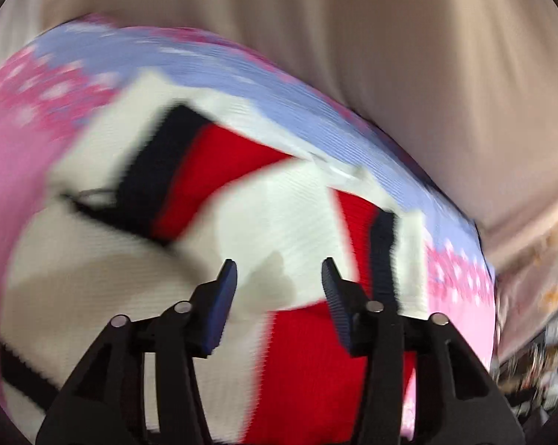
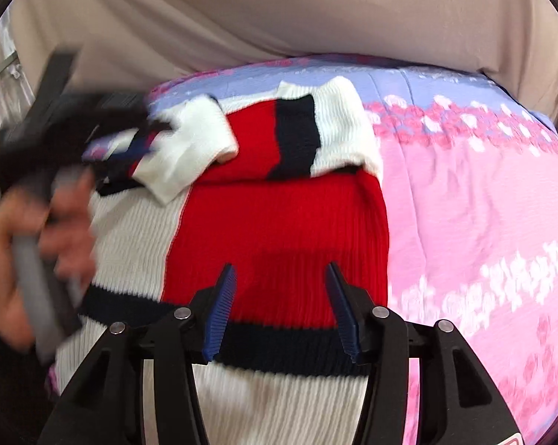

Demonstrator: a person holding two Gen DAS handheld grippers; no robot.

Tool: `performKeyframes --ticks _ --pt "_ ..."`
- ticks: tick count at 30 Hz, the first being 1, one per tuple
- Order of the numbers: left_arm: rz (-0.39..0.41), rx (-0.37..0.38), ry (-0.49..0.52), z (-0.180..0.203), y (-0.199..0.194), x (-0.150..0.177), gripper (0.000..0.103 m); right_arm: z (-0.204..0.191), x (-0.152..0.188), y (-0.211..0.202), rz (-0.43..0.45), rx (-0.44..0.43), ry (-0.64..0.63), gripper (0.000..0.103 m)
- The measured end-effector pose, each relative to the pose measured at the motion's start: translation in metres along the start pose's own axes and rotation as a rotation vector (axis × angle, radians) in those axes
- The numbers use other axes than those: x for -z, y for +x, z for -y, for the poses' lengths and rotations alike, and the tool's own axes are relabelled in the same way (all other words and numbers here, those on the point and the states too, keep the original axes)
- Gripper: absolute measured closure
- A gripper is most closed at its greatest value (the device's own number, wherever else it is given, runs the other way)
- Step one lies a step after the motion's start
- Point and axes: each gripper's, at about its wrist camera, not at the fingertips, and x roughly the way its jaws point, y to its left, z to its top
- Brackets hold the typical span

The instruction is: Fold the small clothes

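Left wrist view: one sweater (image 1: 279,204), red, white and navy, fills the blurred centre on a pink-and-blue blanket (image 1: 242,74). The left claw (image 1: 279,270) hangs above it, jaws apart, holding nothing.

Right wrist view: the same single sweater (image 2: 279,230) lies mid-frame, its long axis running from the bottom edge upward, both sleeves folded across its top. The right claw (image 2: 281,278) is spread, empty. At the left edge a hand (image 2: 38,230) grips the blurred left claw (image 2: 145,141); its jaws cannot be made out here.

— What's unclear in the left wrist view?
— The sweater (image 1: 279,200) and bedspread (image 1: 242,74) smear with blur; the patterns are unreadable.
— And the right wrist view?
— The left gripper (image 2: 138,148) and the hand (image 2: 38,230) are streaks; the grip is untellable.
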Motion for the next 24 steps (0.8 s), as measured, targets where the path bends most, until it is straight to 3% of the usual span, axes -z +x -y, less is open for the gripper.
performKeyframes --ticks 3,5,8,11,13,17,19,22,24 --pt "0.040 -0.069 -0.112 -0.048 -0.014 -0.010 0.055 -0.010 -0.026 0.021 0.021 -0.024 -0.063 0.044" --pt "0.027 -0.104 -0.181 -0.077 -0.011 -0.020 0.055 -0.020 -0.043 0.039 0.035 -0.037 -0.106 0.044" --pt "0.001 -0.106 -0.285 -0.114 -0.008 -0.030 0.055 -0.056 -0.064 0.066 0.080 0.030 -0.263 0.044" --pt "-0.014 -0.109 -0.341 -0.129 0.003 -0.035 0.055 -0.102 -0.061 0.080 0.153 0.068 -0.512 0.043" --pt "-0.022 -0.110 -0.369 -0.137 0.006 -0.035 0.056 -0.124 -0.053 0.090 0.153 0.045 -0.638 0.043" --pt "-0.019 -0.137 -0.365 -0.137 0.013 -0.036 0.056 -0.145 -0.052 0.113 0.106 -0.028 -0.695 0.044" --pt "-0.024 -0.148 -0.364 -0.138 0.015 -0.037 0.056 -0.148 -0.058 0.133 0.075 -0.023 -0.678 0.050" --pt "-0.026 -0.154 -0.362 -0.140 0.016 -0.039 0.056 -0.129 -0.082 0.140 0.053 -0.097 -0.520 0.097" --pt "-0.029 -0.154 -0.361 -0.140 0.017 -0.041 0.056 -0.095 -0.108 0.119 0.099 -0.155 -0.301 0.098"
